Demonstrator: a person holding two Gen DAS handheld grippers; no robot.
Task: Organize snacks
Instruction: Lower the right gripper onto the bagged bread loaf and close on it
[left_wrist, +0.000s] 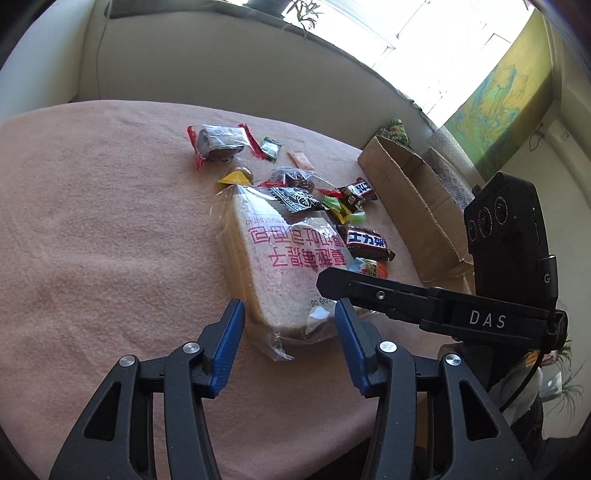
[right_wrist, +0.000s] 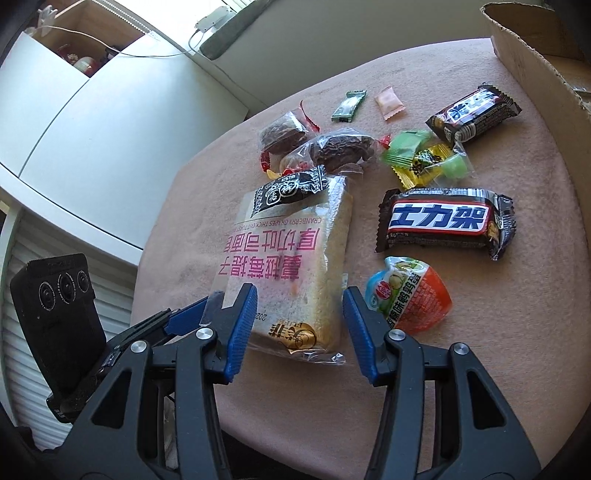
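Both claws (left_wrist: 290, 325) (right_wrist: 299, 314) half-open astride bread (right_wrist: 295, 266)

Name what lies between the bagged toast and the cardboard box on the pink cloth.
Snack bars, small candies and a jelly cup lie between toast bag and box, clearest in the right wrist view.

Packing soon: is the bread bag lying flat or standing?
Flat: the bread bag lies printed face up on the pink cloth.

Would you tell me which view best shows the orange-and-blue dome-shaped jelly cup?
The right wrist view: the orange-and-blue dome-shaped jelly cup is close and unobstructed. In the left wrist view, the right gripper covers part of it.
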